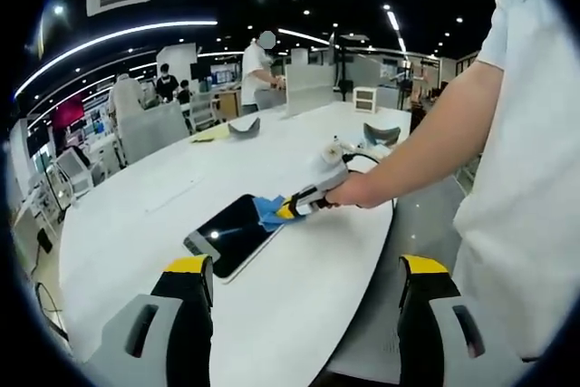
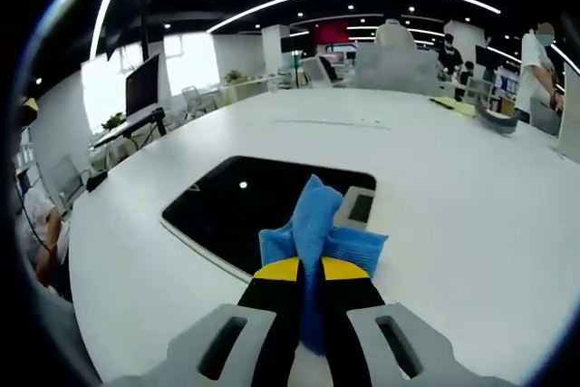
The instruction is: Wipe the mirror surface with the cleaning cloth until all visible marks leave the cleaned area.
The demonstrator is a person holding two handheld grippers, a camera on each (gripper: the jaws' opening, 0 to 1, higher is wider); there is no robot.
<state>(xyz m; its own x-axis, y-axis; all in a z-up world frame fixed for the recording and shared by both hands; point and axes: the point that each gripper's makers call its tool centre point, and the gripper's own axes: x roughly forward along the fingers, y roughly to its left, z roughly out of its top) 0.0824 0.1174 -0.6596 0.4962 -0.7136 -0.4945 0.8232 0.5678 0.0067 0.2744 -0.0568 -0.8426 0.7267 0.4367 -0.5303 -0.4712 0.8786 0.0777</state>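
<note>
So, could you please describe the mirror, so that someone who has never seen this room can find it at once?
Look at the big white oval table. Near its edge lies the mirror, a flat dark rectangle with rounded corners that reflects the ceiling lights. The right tongs press a blue cloth on one end of it; nothing else on the table is dark and glossy.

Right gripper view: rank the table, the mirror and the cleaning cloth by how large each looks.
1. The white table, largest by far.
2. The mirror, a dark slab lying flat on it.
3. The blue cleaning cloth, smallest, though it is nearest the camera, pinched in the right tongs, so it looks bigger than it is.
</note>
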